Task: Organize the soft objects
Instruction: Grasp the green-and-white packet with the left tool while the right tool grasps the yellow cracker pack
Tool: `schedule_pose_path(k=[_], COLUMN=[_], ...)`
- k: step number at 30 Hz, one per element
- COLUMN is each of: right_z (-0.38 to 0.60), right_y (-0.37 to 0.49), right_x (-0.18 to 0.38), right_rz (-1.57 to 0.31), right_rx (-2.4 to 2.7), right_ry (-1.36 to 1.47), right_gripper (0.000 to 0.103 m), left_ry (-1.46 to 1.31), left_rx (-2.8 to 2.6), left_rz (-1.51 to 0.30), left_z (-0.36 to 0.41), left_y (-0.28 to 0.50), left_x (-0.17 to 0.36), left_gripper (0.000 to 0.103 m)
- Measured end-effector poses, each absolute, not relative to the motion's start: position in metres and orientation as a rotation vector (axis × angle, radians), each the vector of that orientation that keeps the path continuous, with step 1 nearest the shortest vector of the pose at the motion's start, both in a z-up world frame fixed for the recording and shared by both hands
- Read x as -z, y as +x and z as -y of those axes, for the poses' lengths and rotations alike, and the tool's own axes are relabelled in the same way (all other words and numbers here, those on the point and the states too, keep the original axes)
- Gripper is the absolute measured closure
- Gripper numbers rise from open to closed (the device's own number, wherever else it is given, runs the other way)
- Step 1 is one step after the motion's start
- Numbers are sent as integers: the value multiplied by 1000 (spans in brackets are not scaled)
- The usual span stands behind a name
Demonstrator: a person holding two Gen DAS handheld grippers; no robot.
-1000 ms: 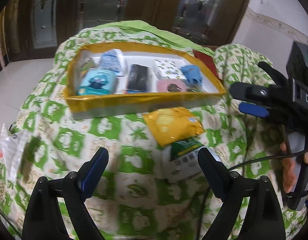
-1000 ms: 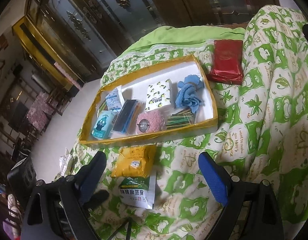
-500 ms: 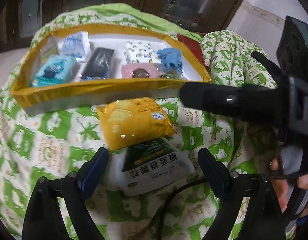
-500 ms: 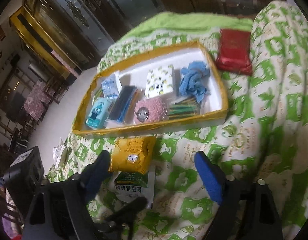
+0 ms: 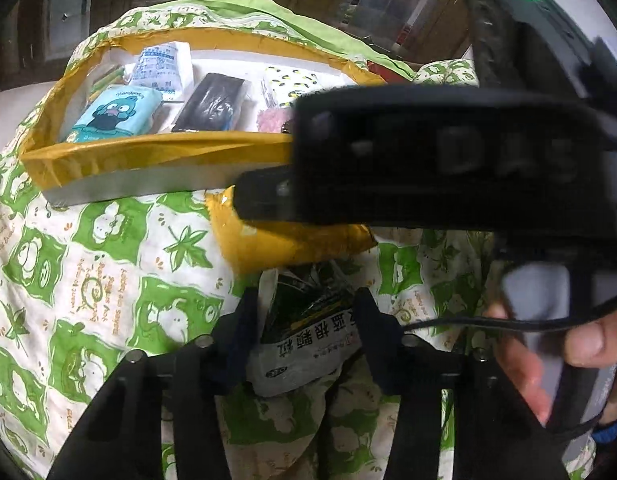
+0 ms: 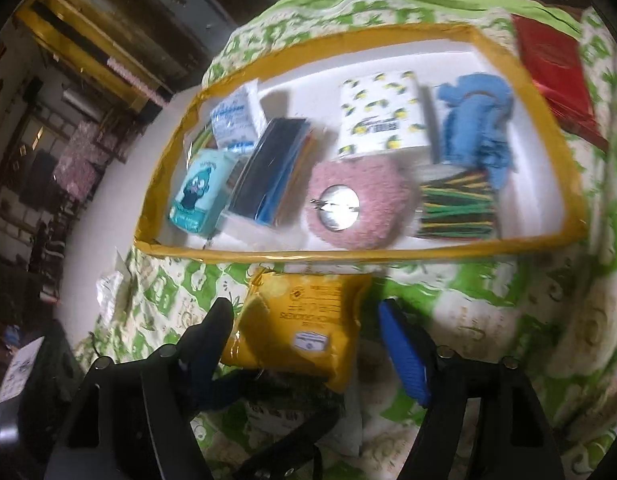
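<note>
A green and white packet [image 5: 308, 344] with printed characters lies on the quilt, crumpled between the fingers of my left gripper [image 5: 308, 320]. Its jaws are closing and the pads squeeze the packet. Just beyond it lies a yellow packet [image 5: 292, 240], partly hidden in the left wrist view by the black body of the right gripper [image 5: 428, 160]. In the right wrist view the yellow packet [image 6: 300, 332] sits between the blue-padded fingers of my right gripper [image 6: 308, 340]. Those jaws are closing, with a gap left at the right pad.
A yellow-rimmed tray [image 6: 348, 256] behind the packets holds a teal tissue pack [image 6: 200, 192], a pink fuzzy round thing [image 6: 360, 204], a blue cloth [image 6: 476, 120] and a lemon-print pack [image 6: 382, 120]. A red packet [image 6: 552, 68] lies beyond its right corner. A person's hand [image 5: 548, 360] grips the right tool.
My left jaws have narrowed onto the green and white packet, bunching it up. The right gripper has come down and forward over the yellow packet, its jaws narrowing.
</note>
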State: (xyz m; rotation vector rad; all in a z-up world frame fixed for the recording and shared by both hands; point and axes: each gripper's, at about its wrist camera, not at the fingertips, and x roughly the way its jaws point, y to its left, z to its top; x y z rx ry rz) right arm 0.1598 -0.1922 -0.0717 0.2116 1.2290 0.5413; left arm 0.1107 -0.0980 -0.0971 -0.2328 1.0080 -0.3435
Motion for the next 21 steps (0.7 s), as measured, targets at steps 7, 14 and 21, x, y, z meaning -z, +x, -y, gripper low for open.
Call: schedule_pose_path(k=[7,14,21], right_z=[174,187,229], right_y=[156,150,139], right_x=[72,71,69], right_rz=[-1198,-1197,-1197], right_rx=[-512,-458,-347], right_ry=[78,63,147], right_gripper=[31,34,34], left_ry=[-255,-254,-236], left_rx=[342,350,347], left_rz=[-1011,-1016,-1027], left_z=[88,86,88], left_y=[106,109,111], left_x=[98,99,102], left_gripper=[60,59,55])
